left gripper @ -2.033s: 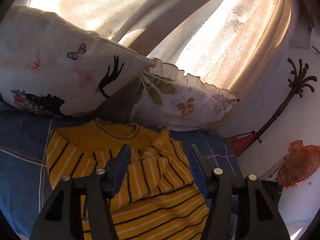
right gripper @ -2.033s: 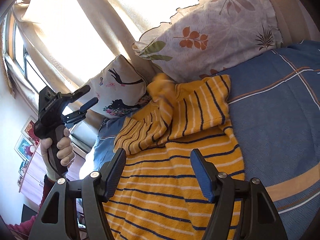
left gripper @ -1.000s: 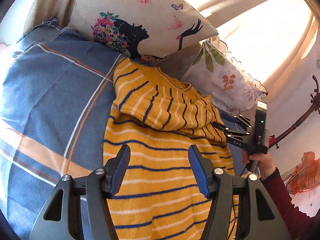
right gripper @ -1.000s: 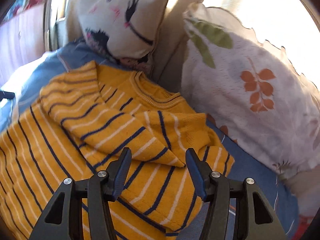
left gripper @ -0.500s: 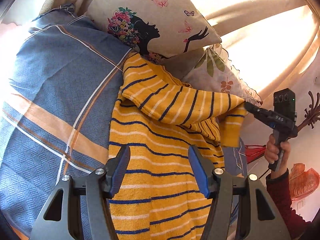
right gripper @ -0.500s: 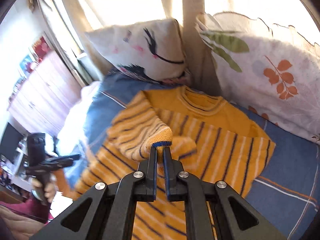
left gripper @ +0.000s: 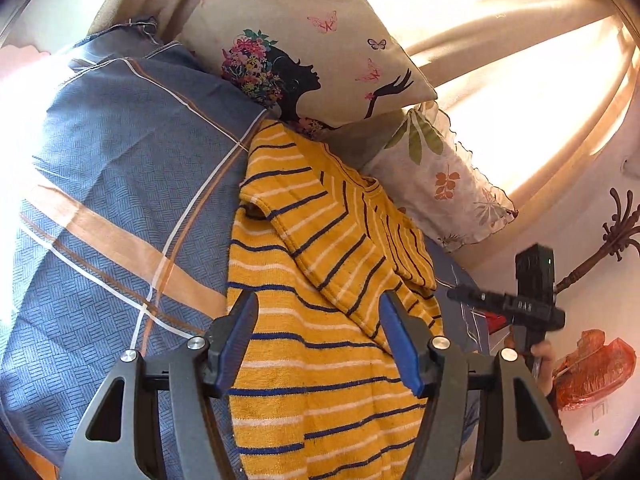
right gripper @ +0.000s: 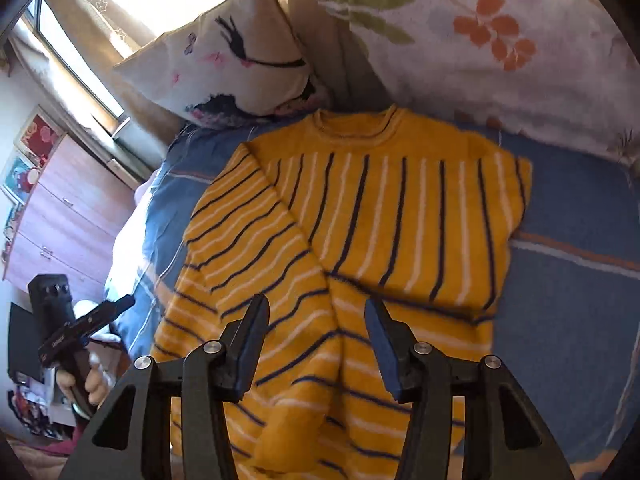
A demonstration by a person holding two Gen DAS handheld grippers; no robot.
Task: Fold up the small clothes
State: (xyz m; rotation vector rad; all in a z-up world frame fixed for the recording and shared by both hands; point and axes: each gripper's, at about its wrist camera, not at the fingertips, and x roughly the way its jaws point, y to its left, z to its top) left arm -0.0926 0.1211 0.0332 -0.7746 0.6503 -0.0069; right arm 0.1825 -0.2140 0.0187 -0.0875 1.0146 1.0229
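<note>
A yellow sweater (right gripper: 380, 216) with navy and white stripes lies on the blue checked bedsheet (right gripper: 580, 208), collar toward the pillows. Both sleeves are folded across its chest, the left one laid diagonally down over the body. It also shows in the left wrist view (left gripper: 320, 300). My right gripper (right gripper: 318, 340) is open and empty, held above the sweater's lower middle. My left gripper (left gripper: 318, 340) is open and empty above the sweater's lower part, by its left edge. Each gripper shows in the other's view, the right one (left gripper: 460, 294) and the left one (right gripper: 124, 302), off the bed's sides.
Two pillows lean at the head of the bed: one with a woman's silhouette and butterflies (left gripper: 320, 40), one with leaves (left gripper: 444, 184). Curtains (left gripper: 520, 60) hang behind. A wooden dresser (right gripper: 60, 216) stands on the left, a red bag (left gripper: 592, 368) on the right.
My right gripper held the sleeve cuff half a second ago; it has let go and opened, and the sleeve now lies folded across the sweater. My left gripper stayed open, shifting slightly.
</note>
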